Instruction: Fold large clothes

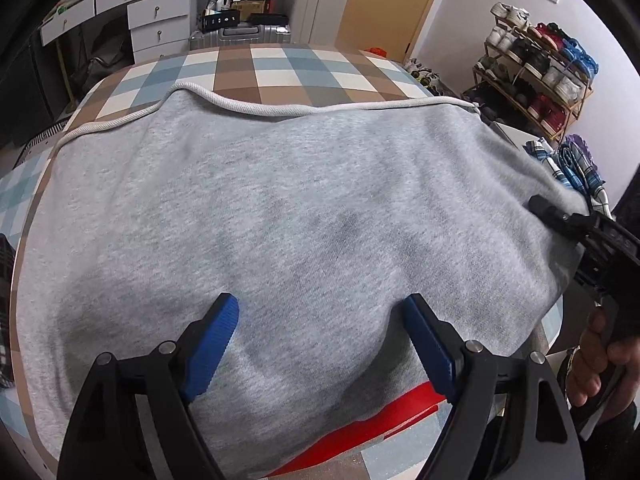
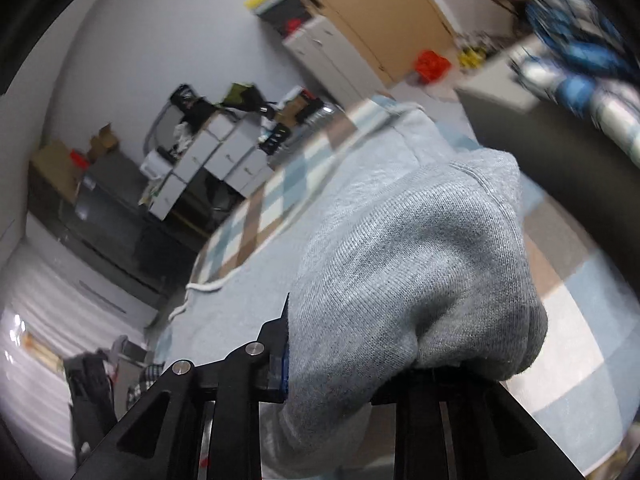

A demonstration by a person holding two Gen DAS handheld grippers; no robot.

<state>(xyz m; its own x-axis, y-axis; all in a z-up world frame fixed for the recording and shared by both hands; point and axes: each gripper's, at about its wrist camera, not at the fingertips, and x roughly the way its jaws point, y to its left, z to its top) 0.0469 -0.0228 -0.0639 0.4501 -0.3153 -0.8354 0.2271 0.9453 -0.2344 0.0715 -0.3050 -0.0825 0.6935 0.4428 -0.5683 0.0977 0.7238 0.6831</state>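
Grey sweatshirt lies spread across the checkered table, right gripper clenched on a bunched edge fold, likely to carry it over, while left gripper hovers spread wide above the near hem, gripping nothing.

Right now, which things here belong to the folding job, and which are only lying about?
Job:
grey garment
right gripper, shut on it
left gripper, open above it

Lying about:
shoe rack
suitcase
white drawers
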